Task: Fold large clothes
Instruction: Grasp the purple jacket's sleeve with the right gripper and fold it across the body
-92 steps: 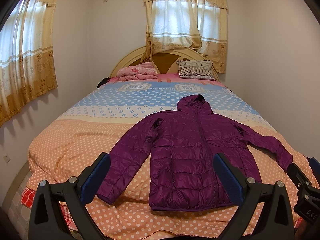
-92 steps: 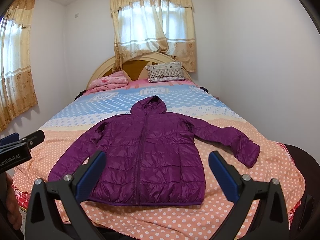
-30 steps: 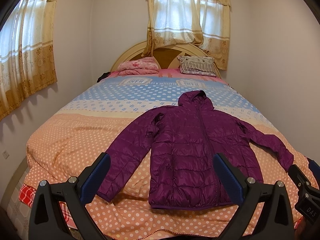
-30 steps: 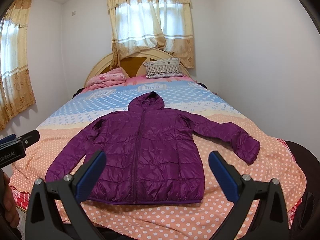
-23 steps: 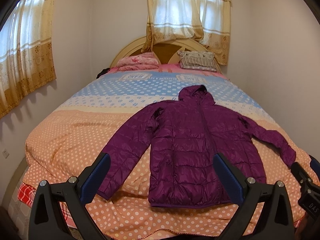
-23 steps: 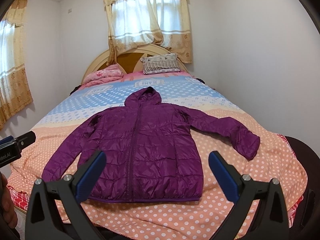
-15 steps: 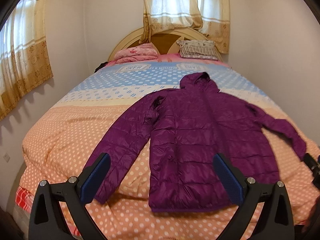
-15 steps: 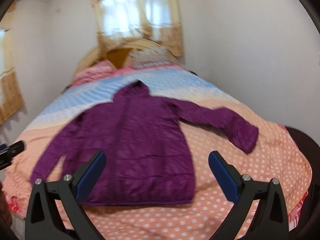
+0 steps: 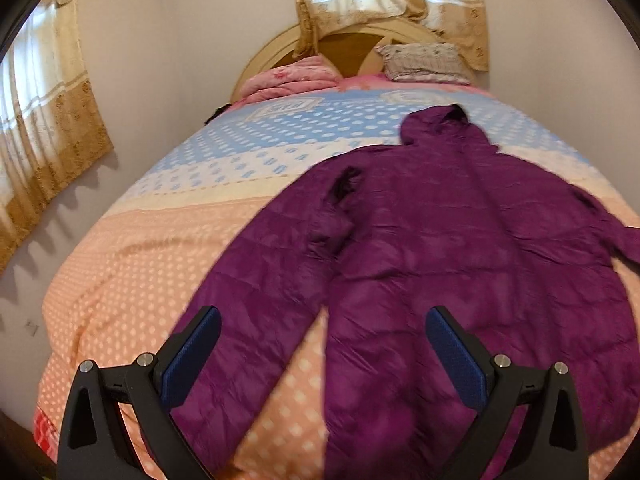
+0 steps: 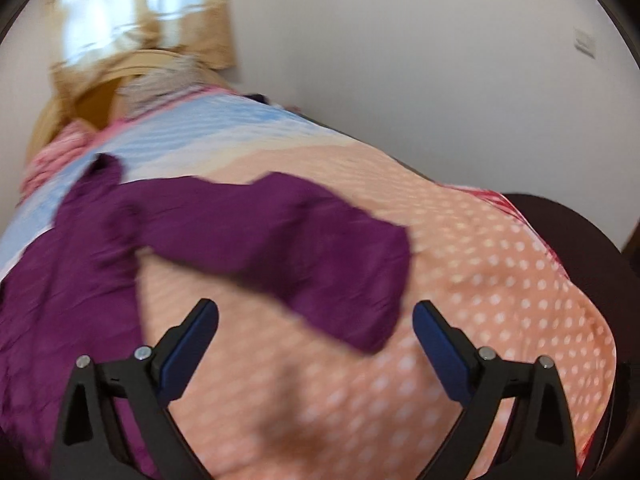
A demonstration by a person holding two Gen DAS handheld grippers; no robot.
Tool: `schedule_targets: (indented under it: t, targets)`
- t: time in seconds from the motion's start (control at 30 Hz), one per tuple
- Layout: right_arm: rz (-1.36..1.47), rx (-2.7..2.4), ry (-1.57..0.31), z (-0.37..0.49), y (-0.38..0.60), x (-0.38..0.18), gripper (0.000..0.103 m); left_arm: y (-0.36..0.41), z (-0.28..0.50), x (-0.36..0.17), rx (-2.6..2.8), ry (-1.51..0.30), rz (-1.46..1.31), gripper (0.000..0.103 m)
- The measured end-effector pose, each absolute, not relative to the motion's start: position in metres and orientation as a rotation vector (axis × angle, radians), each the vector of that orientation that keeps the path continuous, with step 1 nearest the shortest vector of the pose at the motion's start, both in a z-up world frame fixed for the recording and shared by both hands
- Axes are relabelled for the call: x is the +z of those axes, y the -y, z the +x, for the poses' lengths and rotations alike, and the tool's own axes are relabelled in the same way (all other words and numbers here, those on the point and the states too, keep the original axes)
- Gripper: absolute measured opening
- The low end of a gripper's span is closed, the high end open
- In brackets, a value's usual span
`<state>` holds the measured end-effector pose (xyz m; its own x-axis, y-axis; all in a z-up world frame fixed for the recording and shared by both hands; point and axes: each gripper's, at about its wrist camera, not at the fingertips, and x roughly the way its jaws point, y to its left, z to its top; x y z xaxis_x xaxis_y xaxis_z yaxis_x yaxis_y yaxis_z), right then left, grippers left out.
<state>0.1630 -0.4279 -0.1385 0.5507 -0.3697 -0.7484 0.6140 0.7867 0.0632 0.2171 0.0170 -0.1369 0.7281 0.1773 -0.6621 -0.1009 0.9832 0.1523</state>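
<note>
A purple hooded puffer jacket (image 9: 448, 248) lies flat and face up on the bed, sleeves spread, hood toward the headboard. My left gripper (image 9: 322, 344) is open and empty, hovering over the jacket's left sleeve (image 9: 248, 320) and lower body. In the blurred right wrist view the jacket's right sleeve (image 10: 304, 236) stretches across the bedspread. My right gripper (image 10: 316, 336) is open and empty, just short of that sleeve's cuff (image 10: 372, 300).
The bed (image 9: 132, 256) has an orange polka-dot and blue bedspread. Pink folded bedding (image 9: 288, 80) and a striped pillow (image 9: 424, 62) lie by the headboard. Curtained windows stand left and behind. A white wall (image 10: 440, 60) runs along the bed's right side, with a dark object (image 10: 576, 240) by the corner.
Both grippers have moved forward and down toward the jacket. The right one has swung right toward the right sleeve cuff. Both stay open.
</note>
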Motion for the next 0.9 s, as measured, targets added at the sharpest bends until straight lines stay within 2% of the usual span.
schedule_targets:
  t: [0.03,0.13,0.2,0.23,0.3,0.37,0.63,0.8,0.9]
  targets:
    - [0.372,-0.609,-0.807,0.167,0.441,-0.143,0.087,-0.019,0.222,-0.138,0.163,-0.742,0.111,0.102]
    - [0.408,-0.631,-0.856,0.178,0.465,-0.160,0.079,-0.029,0.239,-0.142,0.205,-0.744,0.120,0.102]
    - [0.431,-0.609,-0.902,0.184,0.469,-0.170,0.057,-0.035,0.246,-0.144,0.226,-0.744,0.130,0.102]
    - [0.440,-0.593,-0.930,0.187,0.470,-0.177,0.032,-0.038,0.248,-0.145,0.231,-0.745,0.134,0.102]
    - [0.443,-0.582,-0.919,0.184,0.471,-0.175,0.019,-0.042,0.251,-0.145,0.240,-0.741,0.145,0.102]
    - [0.456,-0.586,-0.904,0.179,0.477,-0.169,0.012,-0.050,0.257,-0.146,0.254,-0.736,0.165,0.102]
    - [0.254,-0.652,-0.741,0.196,0.472,-0.095,0.009,-0.103,0.286,-0.135,0.378,-0.702,0.199,0.102]
    - [0.049,-0.534,-0.602,0.238,0.388,-0.029,0.008,-0.127,0.293,-0.127,0.422,-0.684,0.185,0.102]
    - [-0.039,-0.418,-0.563,0.265,0.330,-0.014,0.008,-0.132,0.290,-0.130,0.429,-0.684,0.185,0.102]
